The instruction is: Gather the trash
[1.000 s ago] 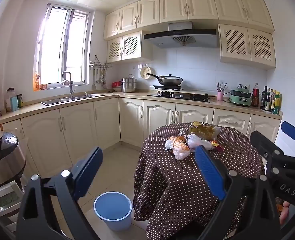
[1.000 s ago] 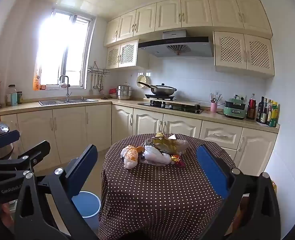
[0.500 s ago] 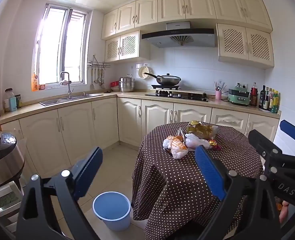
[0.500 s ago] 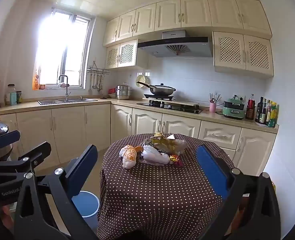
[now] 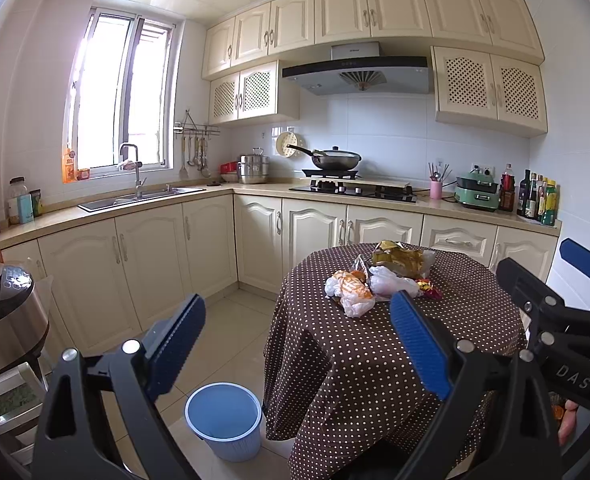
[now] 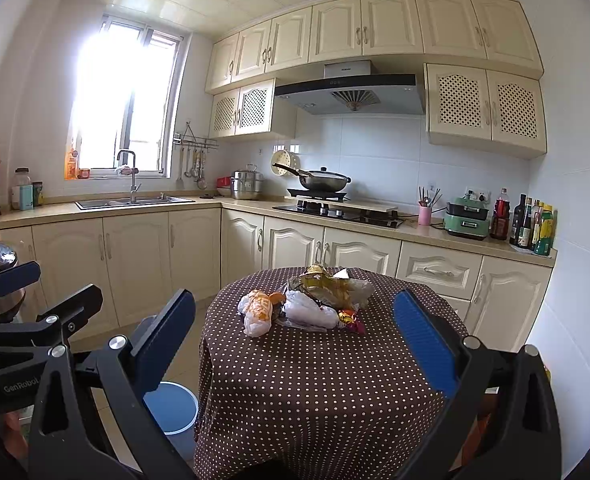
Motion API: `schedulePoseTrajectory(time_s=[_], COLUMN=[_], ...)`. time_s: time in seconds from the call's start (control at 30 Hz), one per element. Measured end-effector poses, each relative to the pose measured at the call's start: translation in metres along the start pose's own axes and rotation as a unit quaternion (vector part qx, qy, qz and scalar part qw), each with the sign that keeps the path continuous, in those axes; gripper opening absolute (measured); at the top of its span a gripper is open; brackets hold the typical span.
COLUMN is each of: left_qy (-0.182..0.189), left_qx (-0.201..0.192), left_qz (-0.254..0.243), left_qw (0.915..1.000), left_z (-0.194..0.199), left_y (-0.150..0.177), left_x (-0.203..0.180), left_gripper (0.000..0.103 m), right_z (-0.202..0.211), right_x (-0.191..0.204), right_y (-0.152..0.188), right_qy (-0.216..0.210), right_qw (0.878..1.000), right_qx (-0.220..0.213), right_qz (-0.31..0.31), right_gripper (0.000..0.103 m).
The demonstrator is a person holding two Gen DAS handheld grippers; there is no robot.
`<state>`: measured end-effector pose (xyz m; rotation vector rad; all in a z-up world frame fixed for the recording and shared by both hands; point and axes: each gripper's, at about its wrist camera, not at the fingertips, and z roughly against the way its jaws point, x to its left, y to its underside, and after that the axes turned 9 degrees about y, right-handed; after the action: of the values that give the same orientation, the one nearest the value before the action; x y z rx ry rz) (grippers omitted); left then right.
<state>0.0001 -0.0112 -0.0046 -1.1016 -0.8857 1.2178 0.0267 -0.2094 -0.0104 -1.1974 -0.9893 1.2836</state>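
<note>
Trash (image 6: 307, 305) lay heaped mid-counter (image 6: 327, 380), ahead of both jaws, spread wide and empty. Risked snagging the polka-dot cloth, or dropping crumpled wrappers short of the blue bin (image 5: 223, 420) below left.

Two handheld grippers, left gripper (image 5: 297, 344) and right gripper (image 6: 295, 340), each with black triangular frames, silver screws and ribbed blue jaws; white lettering reads "DAS" and "GenRobot".
</note>
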Motion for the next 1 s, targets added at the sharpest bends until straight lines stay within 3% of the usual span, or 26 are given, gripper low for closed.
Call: schedulePoseTrajectory(time_s=[1.0], left_qy=[0.001], left_qx=[0.004], left_qz=[0.004], left_qw=[1.0], left_z=[-0.0053], left_y=[0.0023], left_x=[0.0081], left_gripper=[0.092], right_z=[-0.0011], right_x=[-0.0008], right_y=[-0.0019], right_qy=[-0.001], right_qw=[1.0], right_qx=[0.001], right_qz=[0.003], right_gripper=[0.096])
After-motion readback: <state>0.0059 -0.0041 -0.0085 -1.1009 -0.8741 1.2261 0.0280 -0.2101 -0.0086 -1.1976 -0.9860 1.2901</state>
